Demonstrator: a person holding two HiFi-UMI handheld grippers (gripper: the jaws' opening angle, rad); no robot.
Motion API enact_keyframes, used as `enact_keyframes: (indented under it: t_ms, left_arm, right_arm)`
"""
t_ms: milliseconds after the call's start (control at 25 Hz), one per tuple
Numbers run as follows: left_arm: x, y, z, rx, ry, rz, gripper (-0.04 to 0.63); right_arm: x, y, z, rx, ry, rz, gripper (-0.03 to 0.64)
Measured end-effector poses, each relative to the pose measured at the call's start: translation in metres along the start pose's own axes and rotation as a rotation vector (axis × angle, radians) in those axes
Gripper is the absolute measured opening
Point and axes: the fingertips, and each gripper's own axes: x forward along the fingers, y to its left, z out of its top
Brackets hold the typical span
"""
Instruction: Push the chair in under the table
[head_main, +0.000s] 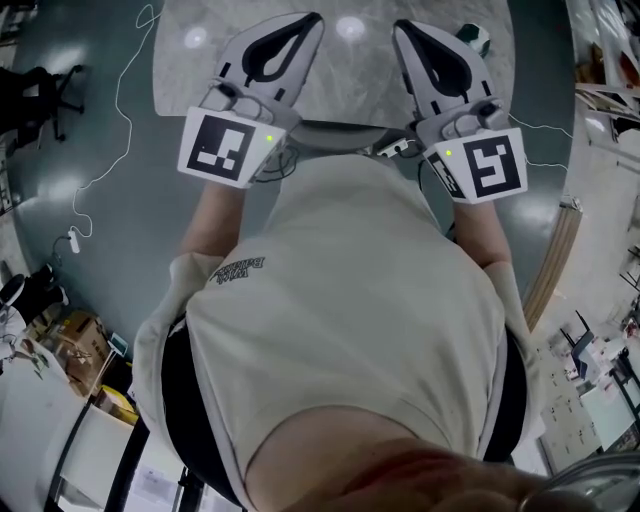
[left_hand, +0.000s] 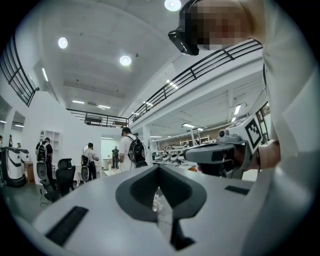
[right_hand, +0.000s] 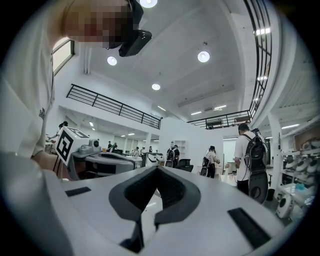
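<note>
Chair (head_main: 340, 126) seen only as a dark curved edge just below and between the fingers, at near rim of pale desk (head_main: 345, 85) beneath them. Left gripper (head_main: 308, 22) and right gripper (head_main: 402, 30) side by side, fingers pressed together, pinching nothing.

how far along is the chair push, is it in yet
Done, probably: a dark curved edge, likely the chair back, sits at the table edge, but the person's body hides the rest. In hand: nothing; left gripper and right gripper are shut, empty. Left: perhaps only stepping away.
</note>
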Motion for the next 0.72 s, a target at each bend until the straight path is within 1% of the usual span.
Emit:
enact_keyframes:
  t_ms: [80,200,280,480,720]
  left_arm:
    - [-0.001,-0.001,0.000,-0.014,-0.001,-0.009,0.009]
    - [0.001,-0.004,-0.003,0.009,-0.007,-0.022,0.009]
    - [0.001,-0.007,-0.004,0.011,-0.005,-0.024,0.009]
    - [-0.008,-0.002,0.003,0.007,-0.033,0.001,0.009]
    - [-0.010,-0.001,0.003,0.024,-0.034,0.007,0.009]
  right_arm:
    - [-0.001,-0.001,0.002,0.002,-0.005,-0.009,0.009]
    - [-0.006,-0.006,0.004,0.007,-0.024,-0.026,0.009]
    - [-0.009,-0.007,0.005,0.009,-0.028,-0.035,0.009]
    - [-0.006,-0.004,0.004,0.012,-0.025,-0.035,0.009]
    - [-0.004,0.000,0.006,0.007,-0.026,-0.035,0.009]
